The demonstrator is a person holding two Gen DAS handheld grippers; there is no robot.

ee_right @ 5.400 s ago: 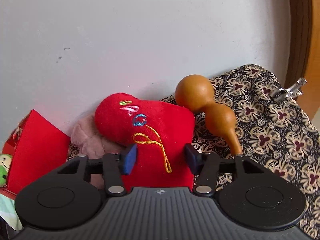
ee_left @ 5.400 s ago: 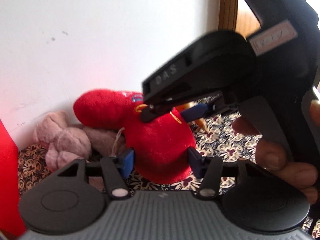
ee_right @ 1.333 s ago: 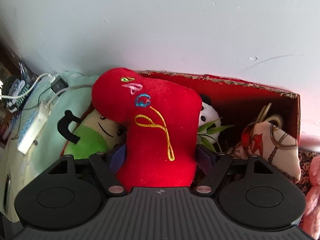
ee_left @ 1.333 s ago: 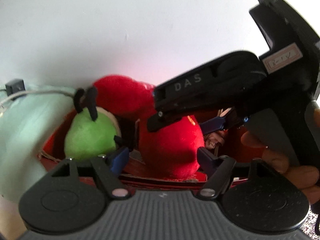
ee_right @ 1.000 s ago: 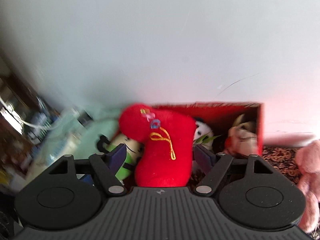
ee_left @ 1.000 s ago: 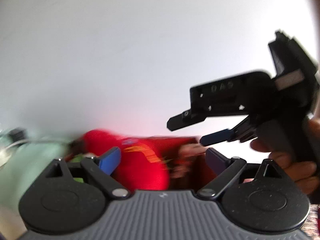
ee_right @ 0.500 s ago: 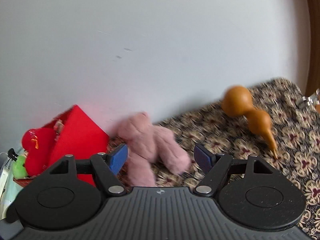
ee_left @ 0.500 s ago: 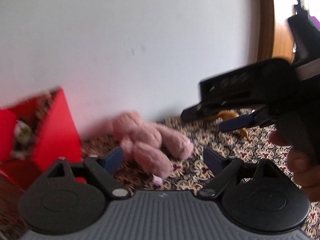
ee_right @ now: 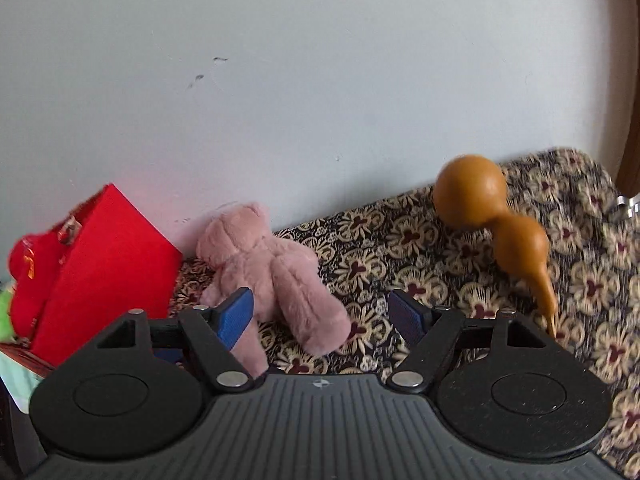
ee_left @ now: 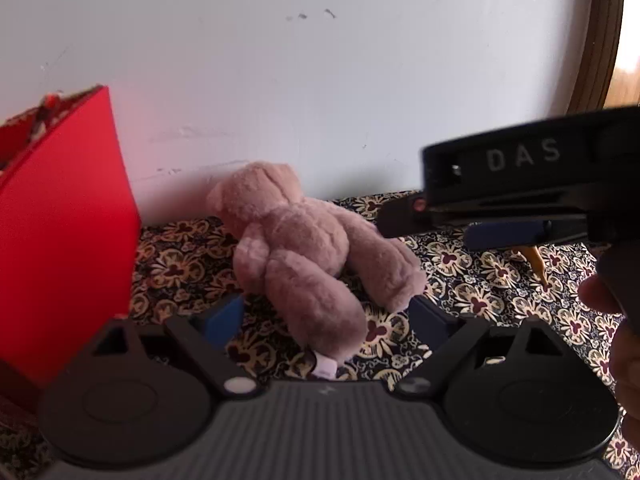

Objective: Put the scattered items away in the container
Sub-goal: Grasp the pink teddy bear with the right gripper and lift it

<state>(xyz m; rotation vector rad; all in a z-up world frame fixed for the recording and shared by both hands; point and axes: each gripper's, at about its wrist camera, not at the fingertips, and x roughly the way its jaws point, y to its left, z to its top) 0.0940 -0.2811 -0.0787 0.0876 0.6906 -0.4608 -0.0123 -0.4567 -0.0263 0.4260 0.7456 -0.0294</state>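
A pink plush bear (ee_left: 304, 248) lies face down on the patterned cloth by the wall, also in the right wrist view (ee_right: 272, 272). My left gripper (ee_left: 326, 320) is open, its jaws on either side of the bear's legs. My right gripper (ee_right: 322, 314) is open and empty just above the bear's legs; it shows from the side in the left wrist view (ee_left: 520, 188). The red box (ee_right: 108, 264) stands left of the bear, with the red plush (ee_right: 24, 276) inside it. A brown gourd (ee_right: 492, 224) lies on the cloth at the right.
The white wall (ee_right: 320, 80) runs close behind everything. The red box wall (ee_left: 64, 232) fills the left of the left wrist view. A green plush (ee_right: 4, 312) peeks out at the box's far left. A wooden door frame (ee_left: 600, 32) stands at the right.
Both grippers let go of the red plush in the box, swung right and came down to the pink bear. The views have steadied since half a second ago.
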